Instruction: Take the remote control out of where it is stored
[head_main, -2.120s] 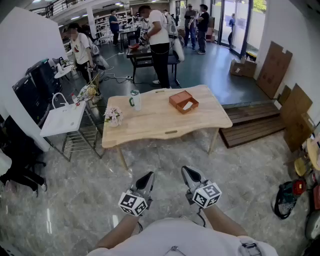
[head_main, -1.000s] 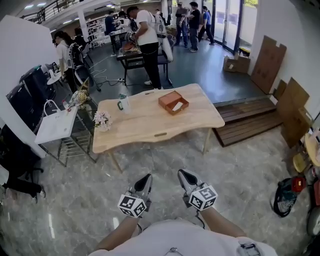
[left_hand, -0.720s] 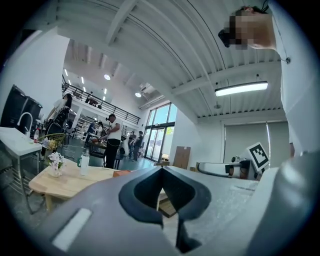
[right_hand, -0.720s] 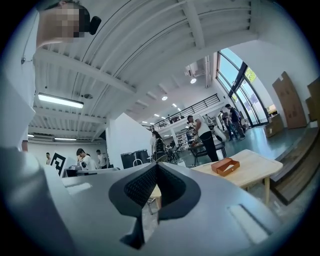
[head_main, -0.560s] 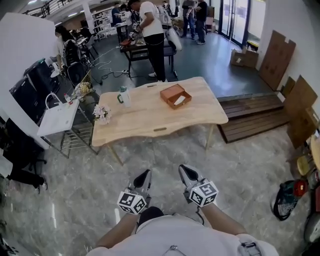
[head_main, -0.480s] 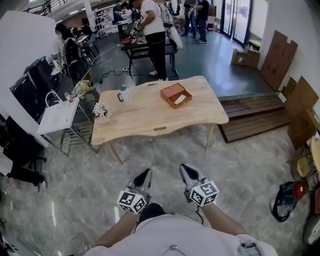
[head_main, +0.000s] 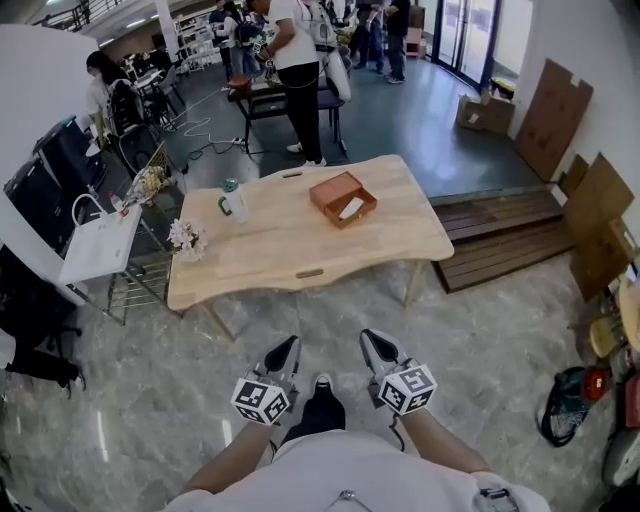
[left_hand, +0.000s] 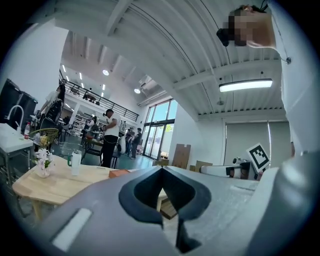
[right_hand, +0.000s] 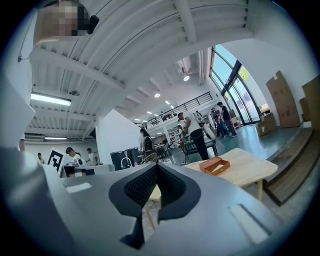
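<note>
Holding my left hand-held gripper and right hand-held gripper low, jaws pressed together on nothing, I am facing the desk well ahead. The remote control is lying slantwise in the orange box there, slightly nearer my right side.

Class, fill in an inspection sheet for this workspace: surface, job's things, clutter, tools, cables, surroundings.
Surface: wooden table, some way ahead.
Job's things: open orange box on the table, white remote control lying inside.
Clutter: bottle and flower vase near the table's left end.
Tools: left tool and right tool both shut, empty, held low.
Cables: loose cables on the dark floor beyond the table.
Surroundings: people at a dark bench behind; cardboard leaning at the right.
</note>
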